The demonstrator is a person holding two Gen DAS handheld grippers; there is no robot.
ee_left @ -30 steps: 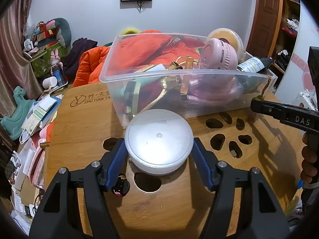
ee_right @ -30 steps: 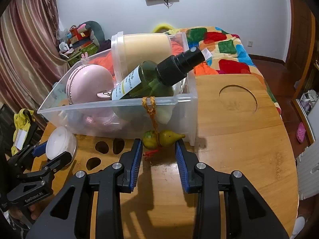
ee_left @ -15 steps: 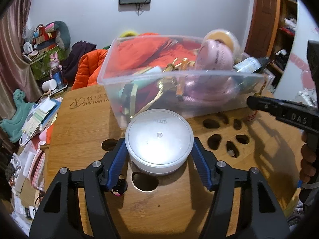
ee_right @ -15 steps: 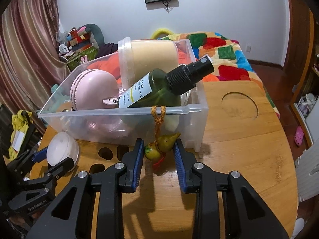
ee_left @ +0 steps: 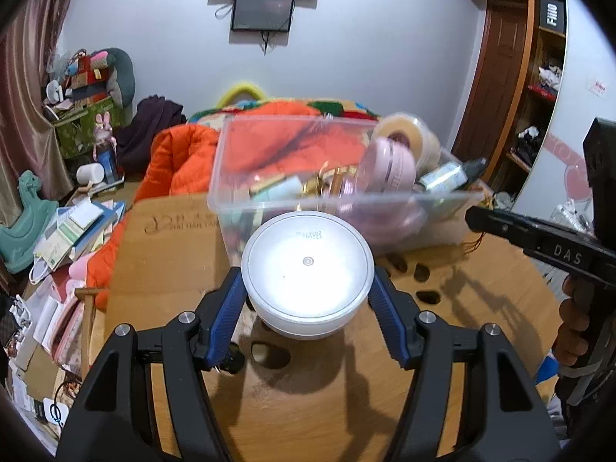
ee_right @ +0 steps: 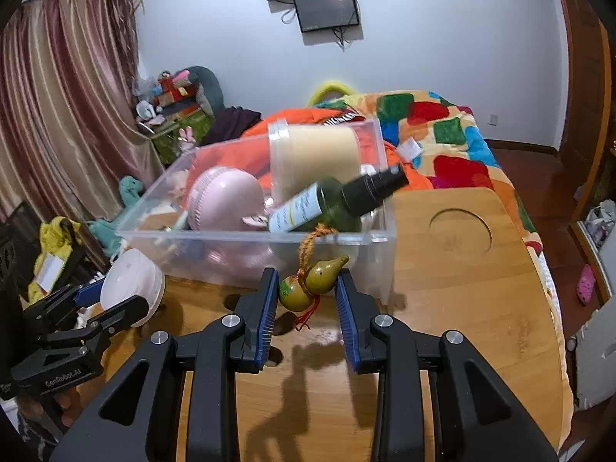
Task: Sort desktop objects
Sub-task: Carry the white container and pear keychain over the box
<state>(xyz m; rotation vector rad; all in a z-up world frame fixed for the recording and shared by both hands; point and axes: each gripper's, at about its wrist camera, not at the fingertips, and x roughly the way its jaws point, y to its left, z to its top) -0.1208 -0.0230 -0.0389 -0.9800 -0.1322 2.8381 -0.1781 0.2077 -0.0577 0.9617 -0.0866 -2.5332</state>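
Observation:
My left gripper is shut on a round white lidded jar and holds it above the wooden table, in front of the clear plastic bin. The jar also shows in the right wrist view. My right gripper is shut on a green gourd charm with an orange cord, lifted off the table at the bin's near wall. The bin holds a pink round case, a green spray bottle and a cream tub.
The wooden table has a round recess at the right and several dark cut-out holes. An orange jacket and a colourful quilt lie behind the bin. Clutter lies off the table's left edge.
Both grippers have risen. The white jar has come up off the table toward the bin's rim. The gourd charm has been lifted off the table and hangs between the right fingers.

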